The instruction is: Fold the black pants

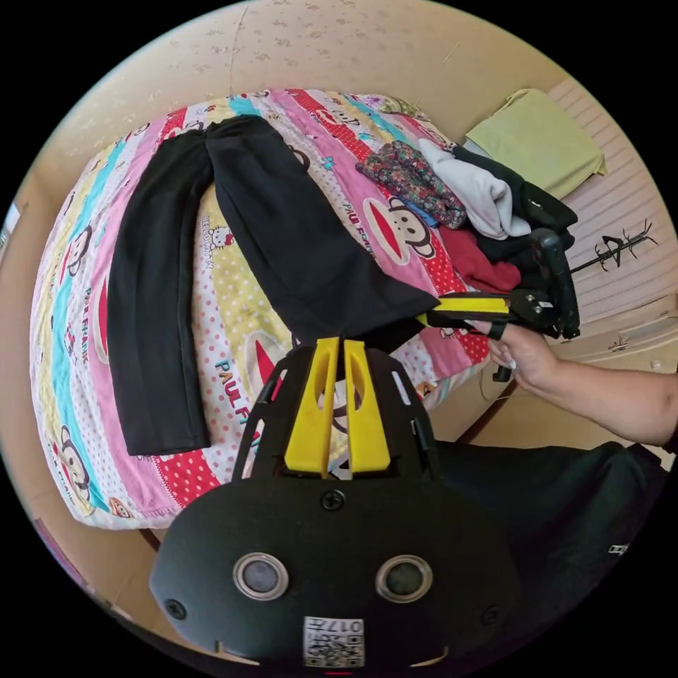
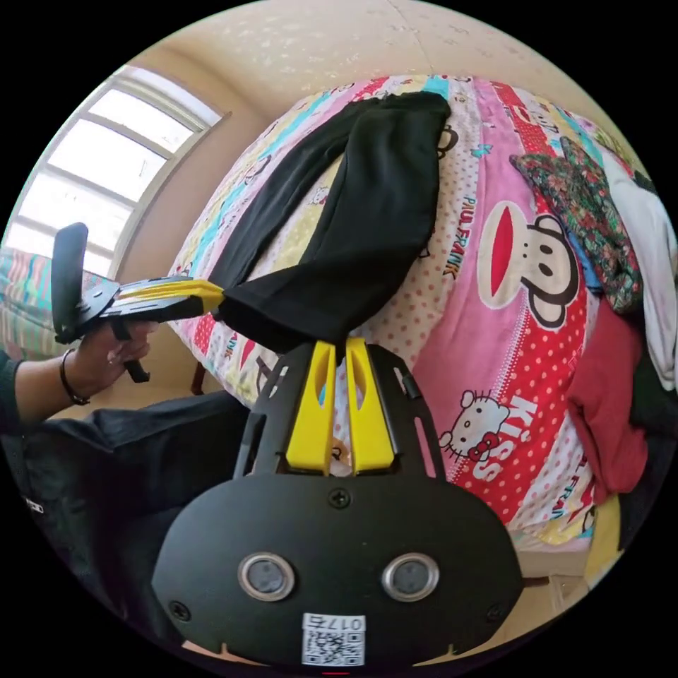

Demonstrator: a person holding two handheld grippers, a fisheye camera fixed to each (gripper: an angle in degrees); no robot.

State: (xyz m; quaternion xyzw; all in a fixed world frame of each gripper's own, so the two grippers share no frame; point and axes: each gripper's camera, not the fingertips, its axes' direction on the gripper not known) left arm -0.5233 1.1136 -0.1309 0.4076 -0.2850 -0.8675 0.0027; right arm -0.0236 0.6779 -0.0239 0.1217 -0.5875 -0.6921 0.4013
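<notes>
The black pants lie lengthwise on a bed, waist at the far end. One leg rests flat on the sheet. The other leg's hem end is raised off the bed at the near edge. My left gripper is shut on one corner of that hem, yellow jaws pressed together on the cloth. My right gripper, held in a hand, pinches the opposite corner. In the right gripper view the same raised leg hangs between my right gripper and the left gripper.
A bright cartoon-print sheet covers the bed. A pile of mixed clothes sits on its right side, also seen as the pile. A green cloth lies beyond it. A window is at left. The person's dark-clad legs are close by.
</notes>
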